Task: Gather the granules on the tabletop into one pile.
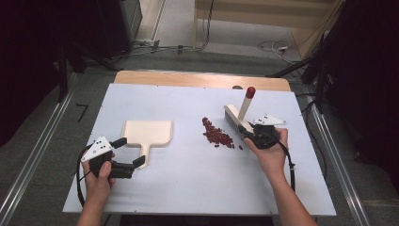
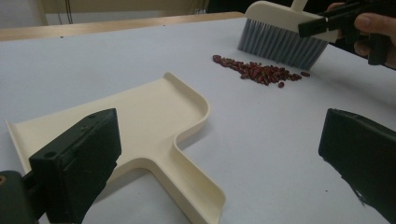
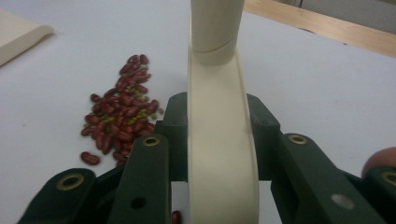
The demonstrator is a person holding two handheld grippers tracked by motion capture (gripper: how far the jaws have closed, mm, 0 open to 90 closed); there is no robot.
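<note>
One claw point(image 1: 248, 133) grips the brush point(image 1: 234, 116) beside beans point(image 1: 217, 133)

White table point(image 1: 188, 179) bears cream dustpan point(image 1: 148, 132) and red beans point(image 1: 217, 133).

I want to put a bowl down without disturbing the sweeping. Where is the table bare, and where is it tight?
Bare: the far strip beyond the dustpan, and the near middle between the left gripper and the right forearm. Tight: the patch around the beans, where the brush held by the right gripper stands beside them.
</note>
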